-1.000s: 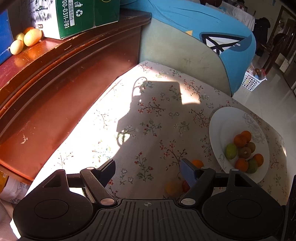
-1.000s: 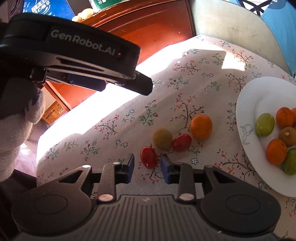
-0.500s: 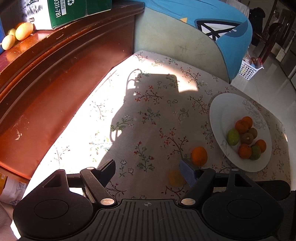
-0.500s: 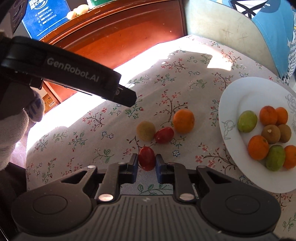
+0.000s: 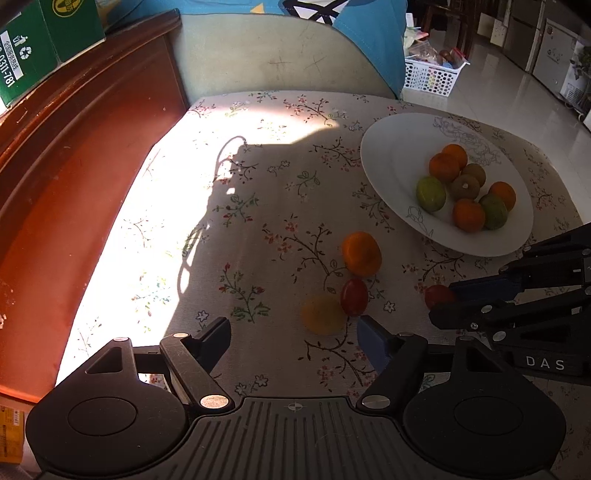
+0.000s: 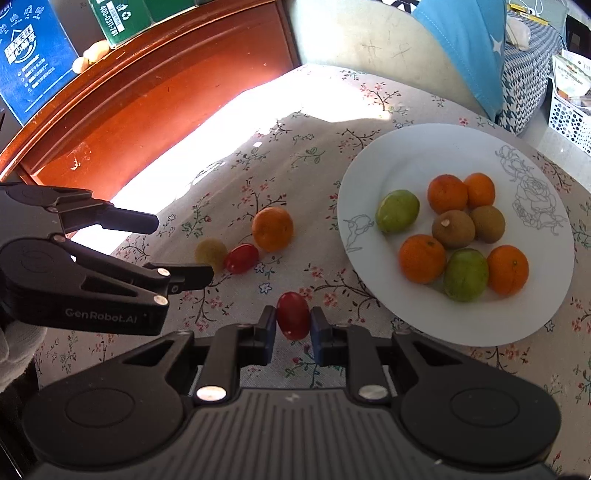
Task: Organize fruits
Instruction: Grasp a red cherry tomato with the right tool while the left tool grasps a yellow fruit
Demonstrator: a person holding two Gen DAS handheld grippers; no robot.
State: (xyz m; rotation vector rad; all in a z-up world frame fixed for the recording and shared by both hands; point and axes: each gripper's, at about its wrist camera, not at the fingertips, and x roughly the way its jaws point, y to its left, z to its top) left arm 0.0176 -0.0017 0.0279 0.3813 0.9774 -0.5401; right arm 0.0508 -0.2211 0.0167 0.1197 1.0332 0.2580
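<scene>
Between the right gripper's (image 6: 293, 325) pinching pads sits a glossy, oval red tomato (image 6: 293, 314).

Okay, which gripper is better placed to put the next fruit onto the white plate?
Right. The right gripper is already shut on a red tomato, close to the white plate. The left gripper holds nothing, its jaws closing near the yellow fruit.

- Floral tablecloth (image 5: 280, 192), half in hard sunlight.
- Red wooden cabinet (image 5: 74, 177) left of it.
- Pale chair back (image 5: 280, 62) behind it, blue cloth (image 5: 369, 33) draped over.
- Glossy floor (image 5: 517, 99) beyond.
</scene>
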